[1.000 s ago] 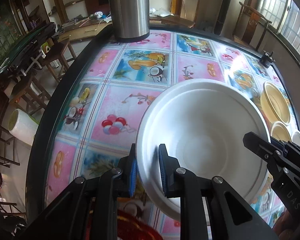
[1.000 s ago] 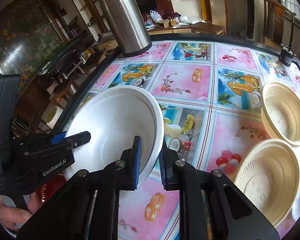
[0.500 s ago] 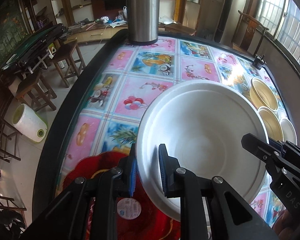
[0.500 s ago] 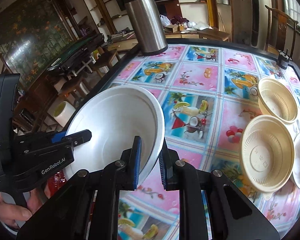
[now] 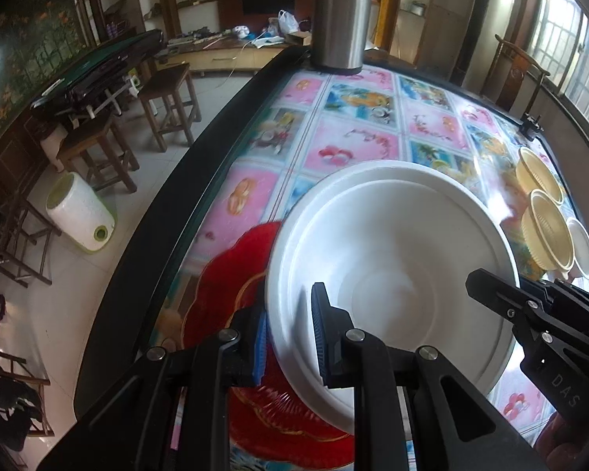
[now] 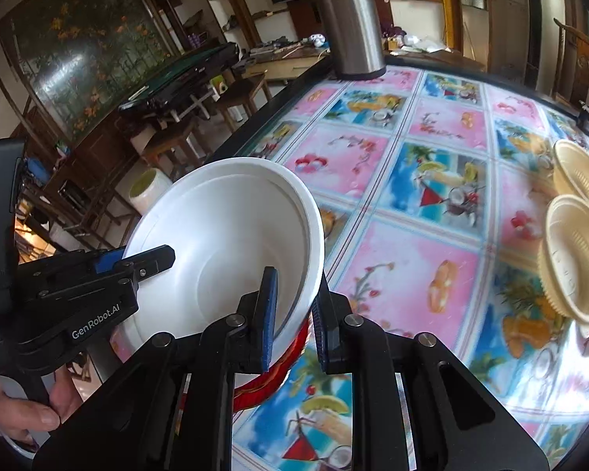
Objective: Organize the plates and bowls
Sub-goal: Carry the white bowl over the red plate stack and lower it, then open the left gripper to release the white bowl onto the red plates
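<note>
Left gripper (image 5: 288, 339): clamped on the near-left rim of the white bowl, one pad outside the wall, one inside.
White bowl (image 5: 392, 267): large, plain, held tilted above the near-left part of the table, over the red plate.
Red plate (image 5: 231, 274): lies on the table under the bowl, mostly covered by it.
Right gripper (image 6: 292, 314): clamped on the bowl's opposite rim, blue pads either side of the wall.
Table (image 6: 412, 259): round, dark-edged, covered in a fruit-print cloth.
Steel flask (image 6: 347, 19): upright at the far edge.
Cream bowls (image 6: 573, 259): two, overlapping, at the right.
Small white bowl (image 5: 581, 247): touching them, farthest right.
</note>
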Motion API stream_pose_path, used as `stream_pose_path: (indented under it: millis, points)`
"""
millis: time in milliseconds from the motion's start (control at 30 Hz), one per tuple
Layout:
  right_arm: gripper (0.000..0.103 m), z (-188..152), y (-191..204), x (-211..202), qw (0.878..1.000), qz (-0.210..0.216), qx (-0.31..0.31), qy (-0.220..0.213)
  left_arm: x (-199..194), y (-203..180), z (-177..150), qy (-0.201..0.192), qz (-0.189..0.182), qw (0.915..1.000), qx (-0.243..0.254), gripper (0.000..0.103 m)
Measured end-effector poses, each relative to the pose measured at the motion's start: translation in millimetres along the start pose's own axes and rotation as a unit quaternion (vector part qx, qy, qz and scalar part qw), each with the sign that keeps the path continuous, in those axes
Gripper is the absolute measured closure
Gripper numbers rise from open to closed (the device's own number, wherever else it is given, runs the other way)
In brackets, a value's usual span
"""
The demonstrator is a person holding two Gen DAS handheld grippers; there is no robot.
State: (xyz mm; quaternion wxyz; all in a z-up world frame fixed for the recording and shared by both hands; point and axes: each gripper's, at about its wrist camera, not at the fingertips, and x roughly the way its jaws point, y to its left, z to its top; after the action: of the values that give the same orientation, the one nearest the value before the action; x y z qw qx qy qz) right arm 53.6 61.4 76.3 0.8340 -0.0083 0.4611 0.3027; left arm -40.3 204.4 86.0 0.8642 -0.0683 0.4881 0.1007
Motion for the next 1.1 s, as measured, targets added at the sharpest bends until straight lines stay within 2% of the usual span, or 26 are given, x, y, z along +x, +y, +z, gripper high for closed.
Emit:
stream_pose_path:
  millis: [233,433,867,1100]
  points:
    - [0.086,-16.1,15.6,26.8,1.000,-0.001,-0.010,0.024,14.6,17.2,-19.6,0.007,0.017,0.9997,-0.016,0.084]
    - [0.086,-22.2,16.7,37.5,0.999,-0.008,-0.014,0.037,28.0,24.0,-31.3,0.023,0.006,0.9994,-0.025,0.084]
    - [0.086,-30.9,25.7,50.5,0.997,-0.046,-0.042,0.045,35.3,26.2,-41.1,0.017,0.016,0.9994,-0.024,0.084]
    - [0.085,-31.8,26.9,49.7,0.997,-0.048,-0.046,0.040,35.7,29.0,-44.1,0.003,0.009,0.9995,-0.032,0.083]
